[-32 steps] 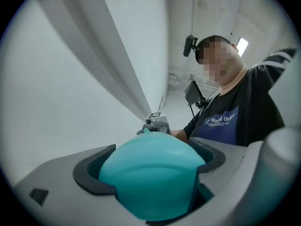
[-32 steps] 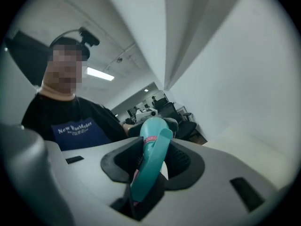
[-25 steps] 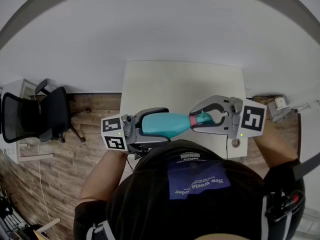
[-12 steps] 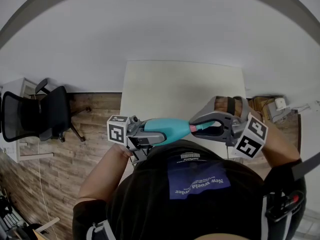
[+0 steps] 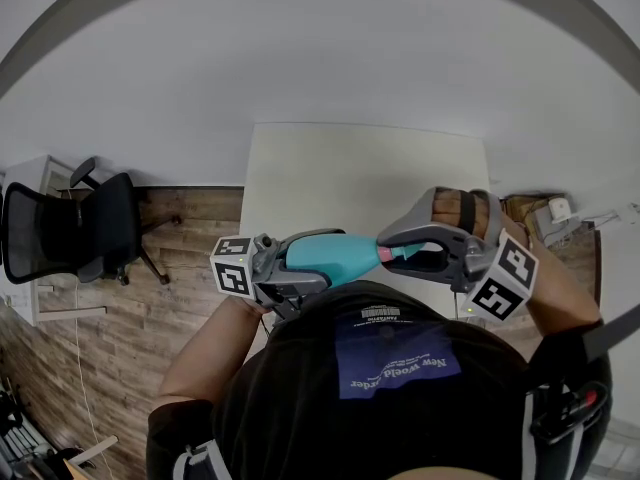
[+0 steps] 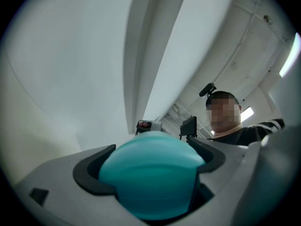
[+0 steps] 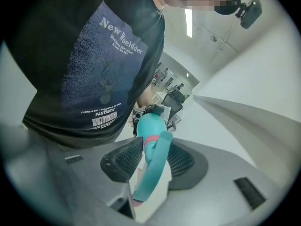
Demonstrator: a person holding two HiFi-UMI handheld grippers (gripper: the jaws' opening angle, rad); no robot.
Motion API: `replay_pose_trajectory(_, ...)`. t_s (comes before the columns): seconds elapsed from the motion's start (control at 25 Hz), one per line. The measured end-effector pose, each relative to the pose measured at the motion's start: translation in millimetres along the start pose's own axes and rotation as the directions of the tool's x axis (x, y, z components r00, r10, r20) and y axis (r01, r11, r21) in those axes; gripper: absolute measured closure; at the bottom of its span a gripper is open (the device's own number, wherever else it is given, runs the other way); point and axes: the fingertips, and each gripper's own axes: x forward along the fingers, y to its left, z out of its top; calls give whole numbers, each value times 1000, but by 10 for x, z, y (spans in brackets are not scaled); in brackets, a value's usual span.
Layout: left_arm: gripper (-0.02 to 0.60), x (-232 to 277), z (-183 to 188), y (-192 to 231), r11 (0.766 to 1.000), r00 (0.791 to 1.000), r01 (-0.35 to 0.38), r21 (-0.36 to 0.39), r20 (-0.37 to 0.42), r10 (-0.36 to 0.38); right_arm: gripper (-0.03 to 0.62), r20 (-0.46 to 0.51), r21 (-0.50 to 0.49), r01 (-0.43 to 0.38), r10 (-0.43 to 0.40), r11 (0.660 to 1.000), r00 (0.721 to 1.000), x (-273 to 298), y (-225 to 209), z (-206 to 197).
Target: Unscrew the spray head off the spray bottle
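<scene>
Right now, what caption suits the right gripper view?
The right gripper grips the teal spray head; the spray bottle extends beyond the jaws.

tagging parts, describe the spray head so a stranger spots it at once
Over the white table, a teal spray bottle is held sideways in the air. The spray head is the end in the right gripper: a teal trigger past a pink collar, unlike the smooth rounded body.

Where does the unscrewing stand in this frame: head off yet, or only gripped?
Done: both grips are set. The left gripper clamps the teal spray bottle, held sideways in the air; the right gripper is closed on the spray head. In hand: the twist itself, presumably. Left: the head is not yet off; its pink collar sits against the bottle.
</scene>
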Motion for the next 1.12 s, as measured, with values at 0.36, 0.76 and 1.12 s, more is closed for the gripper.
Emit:
replay_pose_trajectory(0.36, 81, -76, 115, -23, 992, 999, -33, 125, 4, 32, 391, -14, 45, 32, -32, 998, 999, -18, -169, -2)
replay_pose_trajectory(0.76, 81, -147, 363, -49, 942, 994, -104, 319, 19, 103, 375, 161, 729, 90, -297, 678, 941, -693, -732, -241)
replay_pose_trajectory(1.12, 81, -173, 426, -104, 878, 989, -136, 458, 5, 150, 356, 316, 894, -419, -439, -160, 841, -782, -507, -884)
